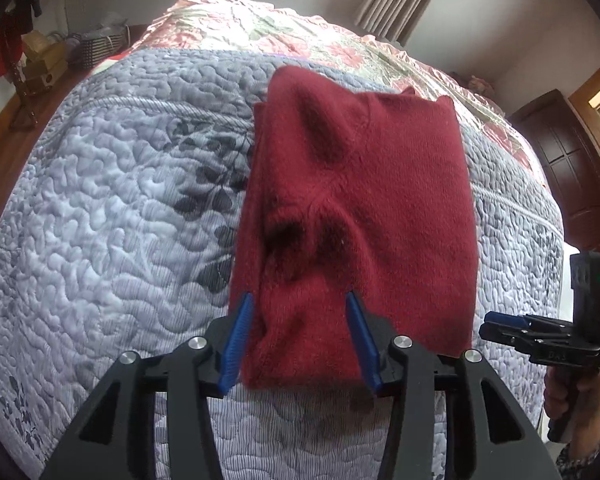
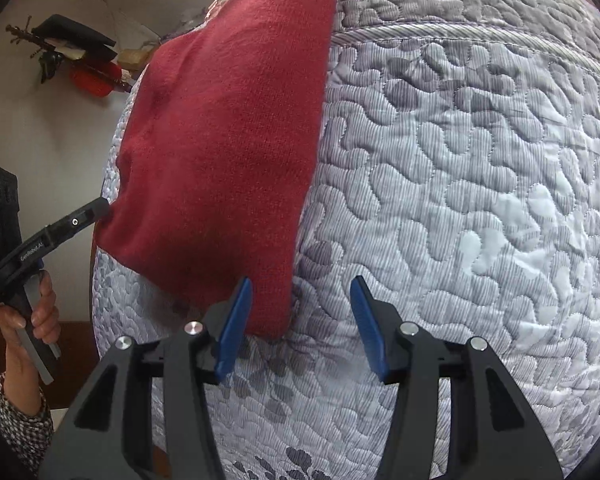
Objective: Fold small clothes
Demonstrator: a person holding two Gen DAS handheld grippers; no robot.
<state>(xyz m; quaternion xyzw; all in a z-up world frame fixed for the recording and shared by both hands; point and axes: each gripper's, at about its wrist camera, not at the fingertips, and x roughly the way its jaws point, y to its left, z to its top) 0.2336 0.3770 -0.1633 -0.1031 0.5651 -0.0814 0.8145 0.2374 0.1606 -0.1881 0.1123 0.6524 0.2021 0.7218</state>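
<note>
Right wrist alone shows left gripper [image 2: 102,210] seemingly touching sweater [image 2: 228,128].

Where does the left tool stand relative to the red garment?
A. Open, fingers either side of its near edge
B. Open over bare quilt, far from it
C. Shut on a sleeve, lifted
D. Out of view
A: the left tool is open, its blue fingers flanking the near edge of the red garment on the quilt.

Both the left gripper [image 1: 298,300] and the right gripper [image 2: 301,285] have black frames, silver screws behind blue ribbed fingers [image 1: 238,340], and a checked sleeve [image 2: 22,428].
</note>
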